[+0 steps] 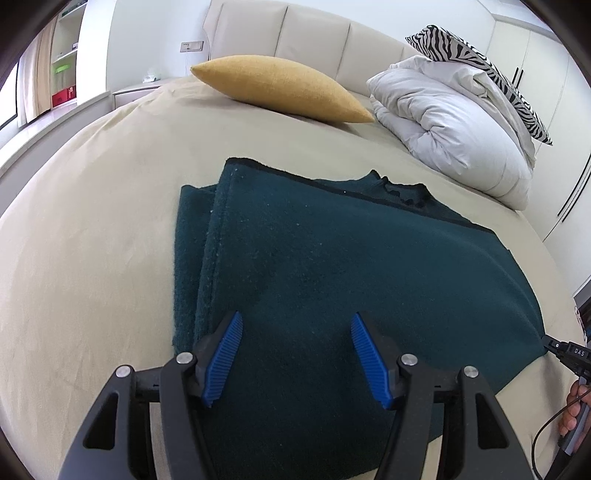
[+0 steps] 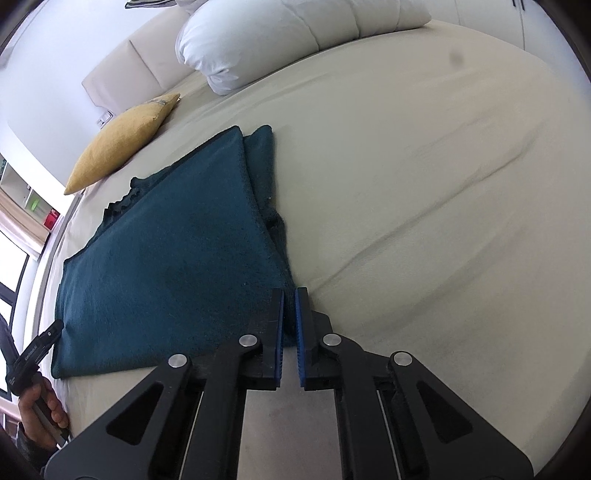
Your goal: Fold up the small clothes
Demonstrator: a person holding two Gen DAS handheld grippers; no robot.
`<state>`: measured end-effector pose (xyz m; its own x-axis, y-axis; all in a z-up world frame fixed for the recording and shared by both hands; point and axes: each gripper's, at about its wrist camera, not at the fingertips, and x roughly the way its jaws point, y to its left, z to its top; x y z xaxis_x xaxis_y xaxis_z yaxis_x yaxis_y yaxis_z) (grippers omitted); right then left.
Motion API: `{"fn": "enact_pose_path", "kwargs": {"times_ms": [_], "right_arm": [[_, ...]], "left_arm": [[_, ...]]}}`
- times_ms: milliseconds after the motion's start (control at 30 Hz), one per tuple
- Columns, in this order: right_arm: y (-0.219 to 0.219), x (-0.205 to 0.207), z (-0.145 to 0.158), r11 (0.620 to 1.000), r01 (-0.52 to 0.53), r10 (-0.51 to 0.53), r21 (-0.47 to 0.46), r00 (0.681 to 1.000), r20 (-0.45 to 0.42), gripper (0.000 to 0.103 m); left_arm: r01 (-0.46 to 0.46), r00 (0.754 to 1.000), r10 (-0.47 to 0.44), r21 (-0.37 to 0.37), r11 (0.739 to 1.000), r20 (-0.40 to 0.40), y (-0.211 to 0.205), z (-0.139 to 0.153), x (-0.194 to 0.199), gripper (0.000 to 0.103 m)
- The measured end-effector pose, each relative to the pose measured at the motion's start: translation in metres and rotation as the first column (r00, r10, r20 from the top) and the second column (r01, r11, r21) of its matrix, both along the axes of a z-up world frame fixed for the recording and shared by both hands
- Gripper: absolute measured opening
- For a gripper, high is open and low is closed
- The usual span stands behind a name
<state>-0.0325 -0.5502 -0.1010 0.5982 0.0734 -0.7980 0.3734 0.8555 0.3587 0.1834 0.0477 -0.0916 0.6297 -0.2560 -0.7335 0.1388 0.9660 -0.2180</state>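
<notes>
A dark teal knitted garment (image 1: pixel 332 266) lies folded flat on the beige bed (image 1: pixel 92 240), with a narrower folded layer showing along its left side. My left gripper (image 1: pixel 296 315) hovers open over the garment's near edge, and nothing sits between its blue pads (image 1: pixel 225 354). In the right wrist view my right gripper (image 2: pixel 290 291) is shut on the near right corner of the garment (image 2: pixel 166 266), with teal fabric pinched between the pads. That right gripper (image 1: pixel 550 345) also shows in the left wrist view, at the garment's right corner. The left gripper (image 2: pixel 55 328) appears at the far left, held by a hand (image 2: pixel 40 402).
A mustard cushion (image 1: pixel 280 88) lies near the padded headboard (image 1: pixel 314 26). A bunched white duvet (image 1: pixel 450 125) with a zebra-print pillow (image 1: pixel 480 62) on it fills the back right. Bare sheet (image 2: pixel 443 184) stretches to the garment's right. Shelves (image 1: pixel 62 55) stand at the far left.
</notes>
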Motion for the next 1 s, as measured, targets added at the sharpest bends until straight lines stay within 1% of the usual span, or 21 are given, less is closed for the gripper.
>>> {"fn": "enact_pose_path", "kwargs": {"times_ms": [100, 200, 233, 300, 367, 433, 500, 533, 567, 633, 700, 733, 800, 867, 933, 967, 1000], "right_arm": [[0.003, 0.005, -0.004, 0.999, -0.032, 0.032, -0.008, 0.999, -0.028, 0.005], [0.002, 0.002, -0.005, 0.999, -0.032, 0.032, 0.004, 0.999, -0.025, 0.005], [0.001, 0.002, -0.004, 1.0, -0.029, 0.03, 0.009, 0.999, -0.024, 0.011], [-0.001, 0.0, 0.001, 1.0, -0.008, 0.008, 0.01, 1.0, -0.025, 0.014], [-0.001, -0.001, 0.012, 1.0, 0.025, -0.025, -0.017, 0.999, -0.022, 0.017], [0.003, 0.001, 0.03, 0.996, 0.049, -0.048, -0.076, 0.999, 0.011, 0.017], [0.01, 0.008, 0.045, 0.993, 0.042, -0.036, -0.112, 0.998, 0.05, 0.018], [0.016, 0.017, 0.051, 0.994, 0.019, -0.011, -0.111, 0.997, 0.074, 0.023], [0.021, 0.025, 0.056, 0.995, -0.002, 0.011, -0.101, 0.996, 0.085, 0.026], [0.035, 0.047, 0.061, 0.996, -0.067, 0.073, -0.059, 0.991, 0.11, 0.043], [0.055, 0.074, 0.064, 0.987, -0.161, 0.158, 0.001, 0.973, 0.167, 0.047], [0.066, 0.089, 0.063, 0.979, -0.202, 0.195, 0.024, 0.964, 0.178, 0.047], [0.091, 0.119, 0.058, 0.956, -0.285, 0.267, 0.074, 0.944, 0.193, 0.047], [0.114, 0.148, 0.045, 0.914, -0.373, 0.34, 0.158, 0.918, 0.204, 0.047], [0.126, 0.171, 0.027, 0.9, -0.381, 0.35, 0.213, 0.921, 0.171, 0.047], [0.128, 0.183, 0.013, 0.893, -0.375, 0.348, 0.25, 0.926, 0.145, 0.047], [0.126, 0.19, 0.004, 0.889, -0.365, 0.339, 0.278, 0.931, 0.139, 0.047]], "left_arm": [[-0.004, 1.0, 0.004, 0.003, 1.0, 0.005, -0.001, 0.0, 0.001, 0.065], [-0.015, 1.0, 0.015, -0.02, 1.0, 0.003, 0.002, 0.003, 0.002, 0.065], [-0.017, 1.0, 0.017, -0.025, 1.0, 0.004, 0.003, 0.004, 0.003, 0.065], [-0.017, 1.0, 0.017, -0.029, 0.999, 0.008, 0.004, 0.005, 0.003, 0.065], [-0.018, 1.0, 0.018, -0.033, 0.999, 0.01, 0.007, 0.005, 0.004, 0.065], [-0.023, 1.0, 0.024, -0.036, 0.999, 0.012, 0.008, 0.006, 0.007, 0.065], [-0.034, 0.999, 0.034, -0.042, 0.999, 0.015, 0.008, 0.009, 0.01, 0.065], [-0.038, 0.999, 0.039, -0.042, 0.998, 0.019, 0.009, 0.01, 0.012, 0.065], [-0.043, 0.999, 0.044, -0.038, 0.998, 0.02, 0.009, 0.011, 0.015, 0.065], [-0.05, 0.999, 0.05, -0.038, 0.998, 0.018, 0.01, 0.012, 0.022, 0.065], [-0.059, 0.998, 0.06, -0.025, 0.998, 0.019, 0.009, 0.011, 0.029, 0.065], [-0.06, 0.998, 0.061, -0.014, 0.998, 0.015, 0.008, 0.01, 0.034, 0.065], [-0.054, 0.998, 0.055, 0.034, 0.998, -0.009, 0.002, 0.005, 0.045, 0.065], [-0.038, 0.999, 0.04, 0.081, 0.996, -0.016, -0.005, -0.001, 0.051, 0.065], [-0.023, 1.0, 0.024, 0.094, 0.995, -0.012, -0.007, -0.005, 0.053, 0.067], [-0.019, 1.0, 0.02, 0.083, 0.996, -0.008, -0.005, -0.007, 0.053, 0.067], [-0.014, 1.0, 0.014, 0.064, 0.998, -0.001, -0.002, -0.009, 0.052, 0.067]]}}
